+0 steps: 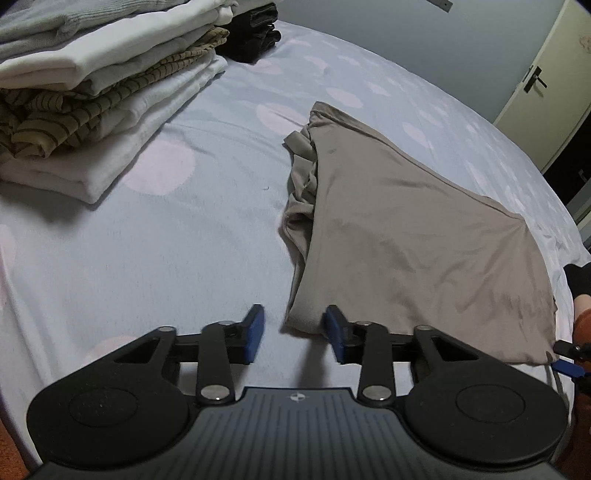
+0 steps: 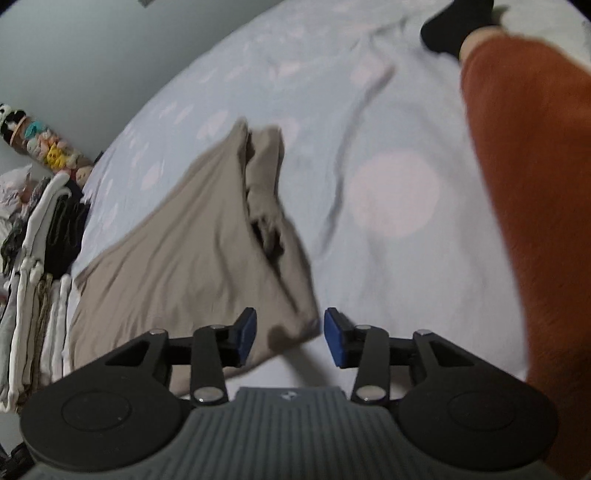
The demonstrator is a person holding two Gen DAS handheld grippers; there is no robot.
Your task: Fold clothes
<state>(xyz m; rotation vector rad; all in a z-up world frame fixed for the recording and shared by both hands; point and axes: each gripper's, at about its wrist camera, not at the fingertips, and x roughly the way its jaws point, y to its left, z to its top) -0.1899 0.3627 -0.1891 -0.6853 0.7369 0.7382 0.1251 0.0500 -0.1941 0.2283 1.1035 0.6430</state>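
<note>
A beige garment (image 1: 406, 236) lies half folded on the light blue bed sheet (image 1: 147, 240), with bunched fabric along its left edge. My left gripper (image 1: 295, 332) is open just above the sheet. The garment's near left corner lies between its blue pads without being pinched. In the right wrist view the same beige garment (image 2: 184, 251) stretches away to the left. My right gripper (image 2: 290, 338) is open there, and the garment's near right corner lies between its pads, loose. The tip of the right gripper (image 1: 569, 354) also shows at the garment's other near corner.
A stack of folded clothes (image 1: 96, 99), white, grey and striped, sits at the far left of the bed, with dark folded items (image 1: 255, 37) behind it. A person's leg in orange trousers (image 2: 535, 184) with a black sock (image 2: 454, 26) rests on the bed at right. A door (image 1: 543, 81) stands beyond the bed.
</note>
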